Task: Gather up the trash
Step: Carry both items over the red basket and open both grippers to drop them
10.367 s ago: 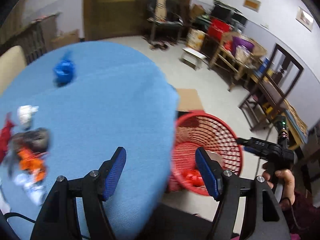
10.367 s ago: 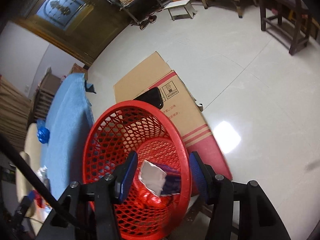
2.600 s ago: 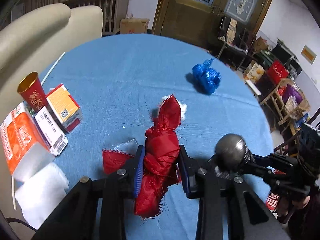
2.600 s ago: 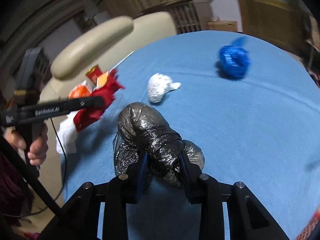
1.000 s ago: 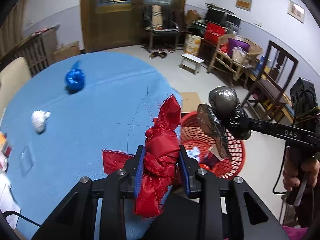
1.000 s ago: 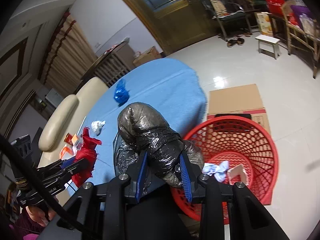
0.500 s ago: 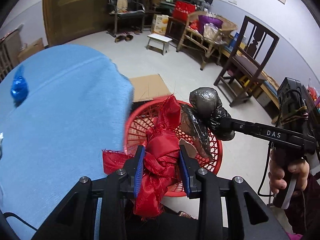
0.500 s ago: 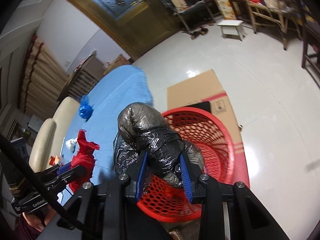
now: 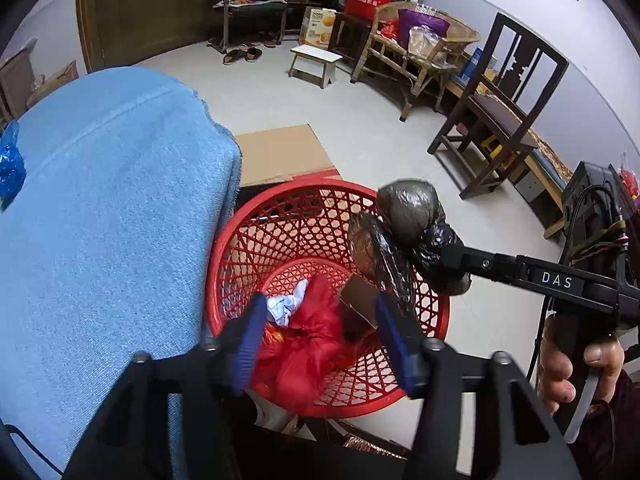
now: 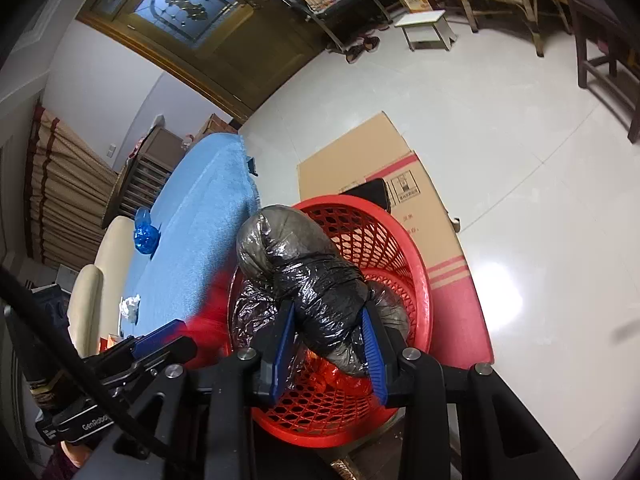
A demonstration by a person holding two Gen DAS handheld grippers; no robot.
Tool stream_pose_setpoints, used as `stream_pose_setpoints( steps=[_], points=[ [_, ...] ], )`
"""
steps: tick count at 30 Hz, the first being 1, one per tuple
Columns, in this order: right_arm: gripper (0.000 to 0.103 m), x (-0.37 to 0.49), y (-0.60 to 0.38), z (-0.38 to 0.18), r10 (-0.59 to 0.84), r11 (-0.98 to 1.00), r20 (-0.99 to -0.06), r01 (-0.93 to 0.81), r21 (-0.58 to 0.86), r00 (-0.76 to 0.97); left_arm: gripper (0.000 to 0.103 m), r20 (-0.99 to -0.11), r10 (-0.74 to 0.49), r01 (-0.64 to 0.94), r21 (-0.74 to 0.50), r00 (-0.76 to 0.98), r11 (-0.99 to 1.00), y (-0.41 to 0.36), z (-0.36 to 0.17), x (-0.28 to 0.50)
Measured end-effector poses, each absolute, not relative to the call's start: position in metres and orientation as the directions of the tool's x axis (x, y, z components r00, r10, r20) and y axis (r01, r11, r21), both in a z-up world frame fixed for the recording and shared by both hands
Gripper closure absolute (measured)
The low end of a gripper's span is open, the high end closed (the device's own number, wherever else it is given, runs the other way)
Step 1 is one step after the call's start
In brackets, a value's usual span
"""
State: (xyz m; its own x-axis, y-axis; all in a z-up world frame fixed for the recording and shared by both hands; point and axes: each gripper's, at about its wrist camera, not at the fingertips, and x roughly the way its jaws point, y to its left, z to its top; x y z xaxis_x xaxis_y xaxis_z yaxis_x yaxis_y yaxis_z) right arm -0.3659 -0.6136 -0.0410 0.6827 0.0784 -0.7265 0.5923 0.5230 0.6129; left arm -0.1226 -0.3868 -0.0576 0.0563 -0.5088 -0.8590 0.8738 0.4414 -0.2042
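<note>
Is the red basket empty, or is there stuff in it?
Not empty. The red basket holds a red crumpled bundle, a white and blue scrap and a brown cardboard piece.

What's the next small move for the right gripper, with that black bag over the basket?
Probably open the right gripper and let the black plastic bag drop. It hangs above the red basket, inside the rim line, fingers clamped on it. The left gripper is already opening, and its red bundle, blurred, lies loose in the basket.
</note>
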Motion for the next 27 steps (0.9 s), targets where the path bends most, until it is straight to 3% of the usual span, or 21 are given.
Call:
stream_pose_setpoints(
  steps=[5,8,27],
  points=[
    [0.064,-0.367,-0.616,-0.046,0.092,0.496,-0.729,0.604,0.624,0.678,0.043,-0.851,-0.521,0.866,-0.213,0.063,0.452,-0.375,-0.052,-0.119],
    [0.044,-0.367,-0.615,-0.044,0.092,0.488,-0.711,0.591,0.642,0.697,0.043,-0.842,-0.533,0.862,-0.206,0.086,0.464,-0.366,-0.045,-0.118],
    [0.044,-0.312,-0.546,0.010,0.132,0.672,-0.677,0.436,0.598,0.724,0.040,-0.751,-0.456,0.686,-0.006,0.478,0.728,-0.242,0.020,-0.097]
  ],
)
